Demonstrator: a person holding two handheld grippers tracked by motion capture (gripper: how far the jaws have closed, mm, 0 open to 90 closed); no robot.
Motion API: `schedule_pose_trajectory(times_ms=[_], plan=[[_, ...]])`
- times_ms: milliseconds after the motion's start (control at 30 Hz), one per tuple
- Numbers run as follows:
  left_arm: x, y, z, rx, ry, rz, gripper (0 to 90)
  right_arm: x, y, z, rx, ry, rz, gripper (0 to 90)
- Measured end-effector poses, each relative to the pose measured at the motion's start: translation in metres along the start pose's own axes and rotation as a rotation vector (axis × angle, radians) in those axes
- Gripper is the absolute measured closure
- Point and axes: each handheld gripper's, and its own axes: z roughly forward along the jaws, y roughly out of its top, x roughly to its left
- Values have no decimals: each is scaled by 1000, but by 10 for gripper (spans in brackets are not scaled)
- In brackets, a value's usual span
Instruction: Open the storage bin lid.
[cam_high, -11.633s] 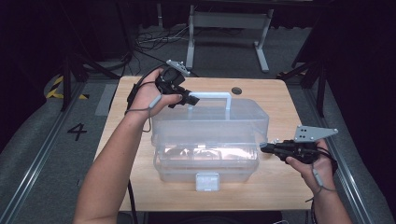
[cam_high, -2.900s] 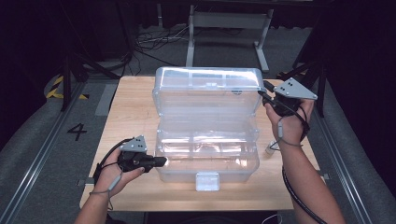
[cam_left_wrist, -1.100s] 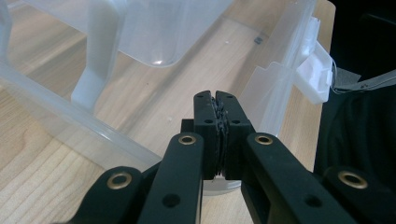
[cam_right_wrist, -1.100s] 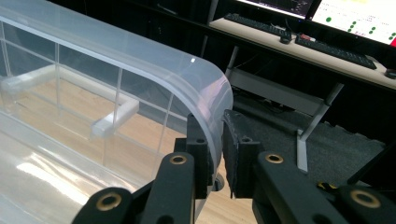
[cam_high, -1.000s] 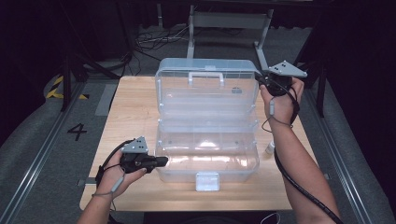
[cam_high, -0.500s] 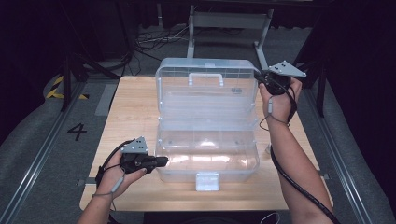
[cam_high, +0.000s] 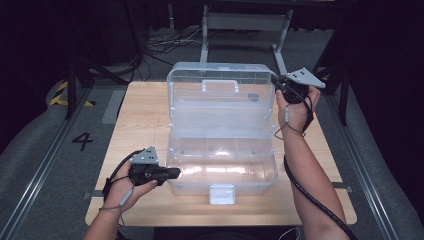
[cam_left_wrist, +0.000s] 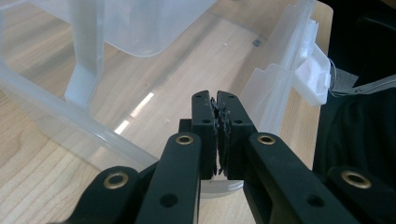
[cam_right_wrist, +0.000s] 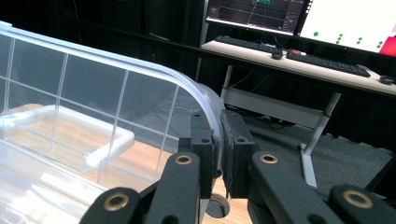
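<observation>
A: The clear plastic box (cam_high: 220, 165) sits in the middle of the counter (cam_high: 140, 115), its long axis running across from one hand to the other, with the white latch (cam_high: 222, 194) on the near wall facing the person.

B: And the lid?

A: The lid (cam_high: 220, 95) stands up off the far edge, tilted a little back, its handle (cam_high: 220, 86) facing us. The right hand-held gripper (cam_high: 278, 86) is at the lid's upper right corner, jaws closed on the curved rim; in the right gripper view that rim (cam_right_wrist: 212, 105) runs straight down between the two pads.

B: So the right one does the work.

A: I'd say so. It sits at the end of the lid's long axis, so the lid swings about the hinge line along the far wall, and the hand has to follow that arc either back and down or forward and down.

B: The left?

A: The left hand-held gripper (cam_high: 172, 172) lies low by the box's near left corner, pointing in along the long axis. Its jaws are pressed together on nothing; in the left gripper view they meet just in front of the box wall (cam_left_wrist: 79, 135). Whether the tips touch the wall I can't tell.

B: Steadying, then.

A: Probably, it is the nearer hand to the base.
</observation>
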Motion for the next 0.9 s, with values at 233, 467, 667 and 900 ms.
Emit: schedule_pose_trajectory(times_ms=[233, 467, 667, 900], plan=[[-3, 0, 5, 25, 51, 24, 859, -1, -1, 4, 4, -1, 7, 855], [-5, -1, 5, 15, 81, 29, 876, -3, -2, 13, 19, 6, 20, 855], [-5, -3, 5, -6, 89, 15, 893, -6, -3, 20, 32, 14, 30, 855], [-7, -6, 6, -35, 115, 9, 895, -8, -4, 26, 47, 23, 43, 854]])
